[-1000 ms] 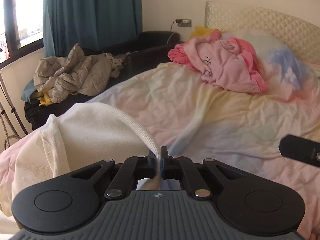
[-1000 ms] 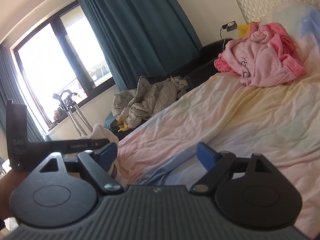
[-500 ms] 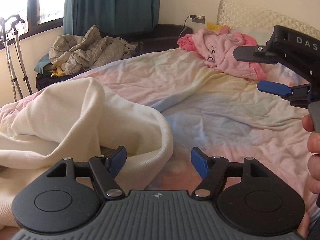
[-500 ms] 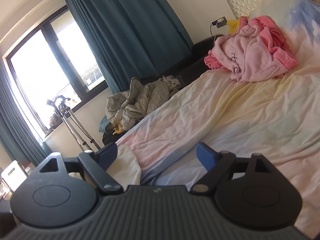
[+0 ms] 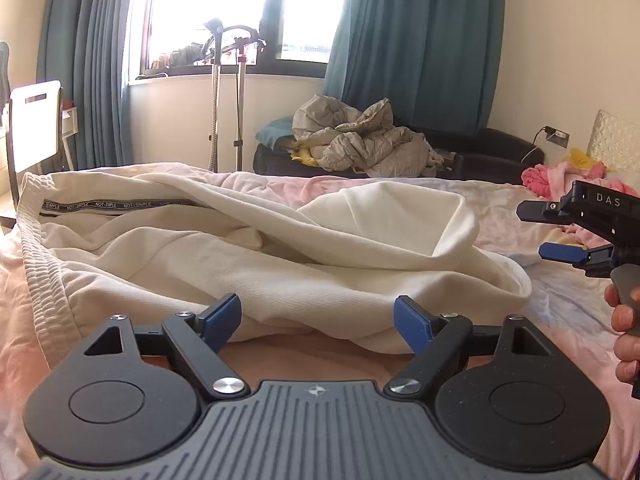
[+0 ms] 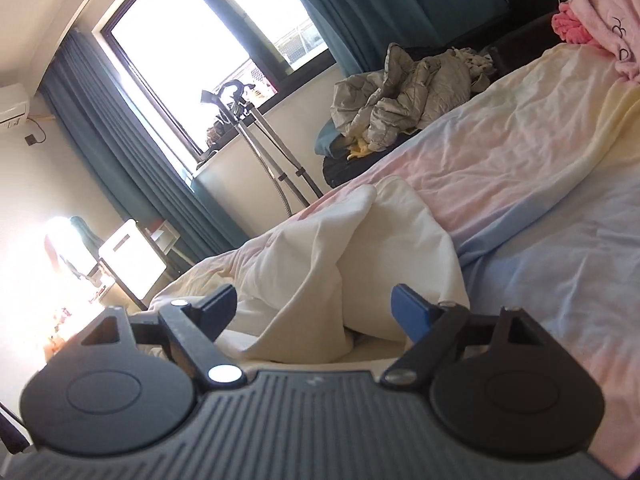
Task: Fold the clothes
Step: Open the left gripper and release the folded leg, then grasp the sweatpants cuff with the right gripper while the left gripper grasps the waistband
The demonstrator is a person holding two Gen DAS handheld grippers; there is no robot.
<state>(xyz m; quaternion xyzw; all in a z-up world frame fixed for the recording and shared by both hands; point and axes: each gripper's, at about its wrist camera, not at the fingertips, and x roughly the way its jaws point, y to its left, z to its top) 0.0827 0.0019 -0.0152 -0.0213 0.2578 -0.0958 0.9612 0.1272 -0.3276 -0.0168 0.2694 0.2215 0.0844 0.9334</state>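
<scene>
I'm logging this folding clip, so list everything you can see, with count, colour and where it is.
cream garment: one, cream, crumpled on the bed in front of both grippers
bed sheet: one, pastel pink, yellow and blue, covering the bed
pink clothes: one pile, pink, far end of the bed
grey quilted jacket: one, grey-beige, heaped on the black sofa
black sofa: one, black, by the wall beyond the bed
curtains: teal, either side of the window
metal stand: one, silver and black, under the window
white chair: one, white, far left
left gripper: one, black with blue pads, open, near the garment's edge
right gripper: one, same colours, open, holding nothing
hand: one, on the right gripper's handle
</scene>
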